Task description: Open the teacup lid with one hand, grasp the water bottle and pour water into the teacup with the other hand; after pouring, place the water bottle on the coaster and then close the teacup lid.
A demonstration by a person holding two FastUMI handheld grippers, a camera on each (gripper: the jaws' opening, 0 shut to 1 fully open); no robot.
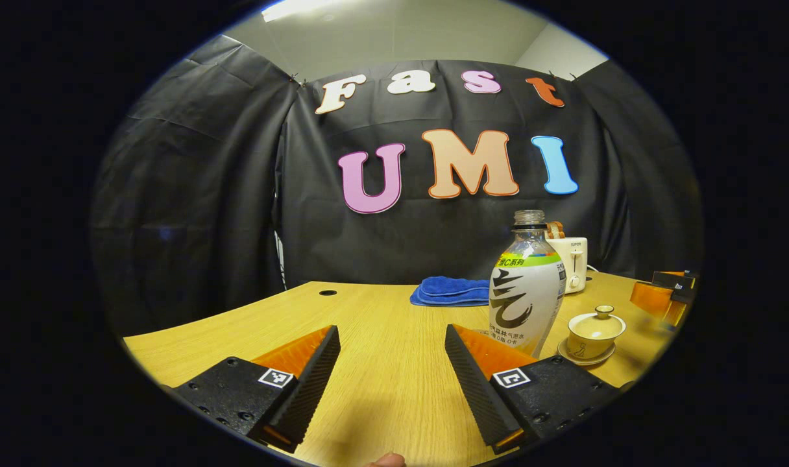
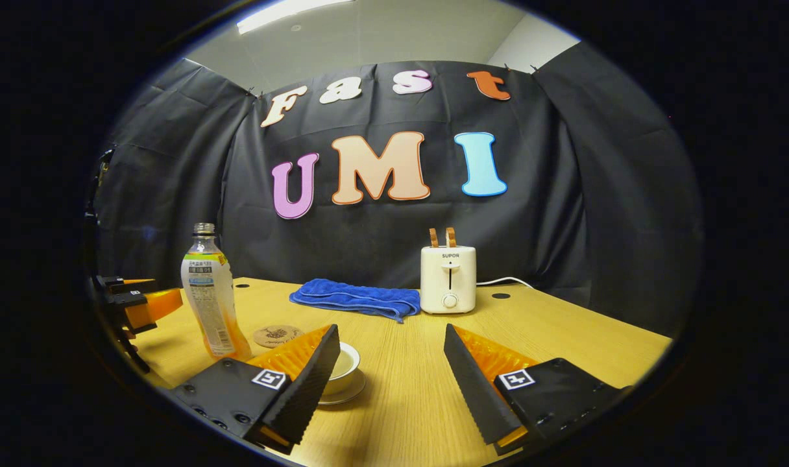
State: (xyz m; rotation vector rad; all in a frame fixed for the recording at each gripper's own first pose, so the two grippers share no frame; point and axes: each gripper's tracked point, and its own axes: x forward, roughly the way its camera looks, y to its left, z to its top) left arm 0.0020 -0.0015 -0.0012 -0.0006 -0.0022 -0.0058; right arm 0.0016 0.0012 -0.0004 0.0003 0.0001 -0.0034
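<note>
Black cloth walls (image 2: 563, 214) enclose a light wooden bench (image 2: 401, 395) ahead of the jaws; a ceiling light strip (image 2: 291, 11) glows overhead.

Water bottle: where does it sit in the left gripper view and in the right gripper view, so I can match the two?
Left gripper view: the water bottle stands right of centre, just behind the right finger, with the teacup to its right.
Right gripper view: the water bottle stands at the far left, with the coaster to its right.
Shared landmark: the blue towel at the back of the table.
</note>
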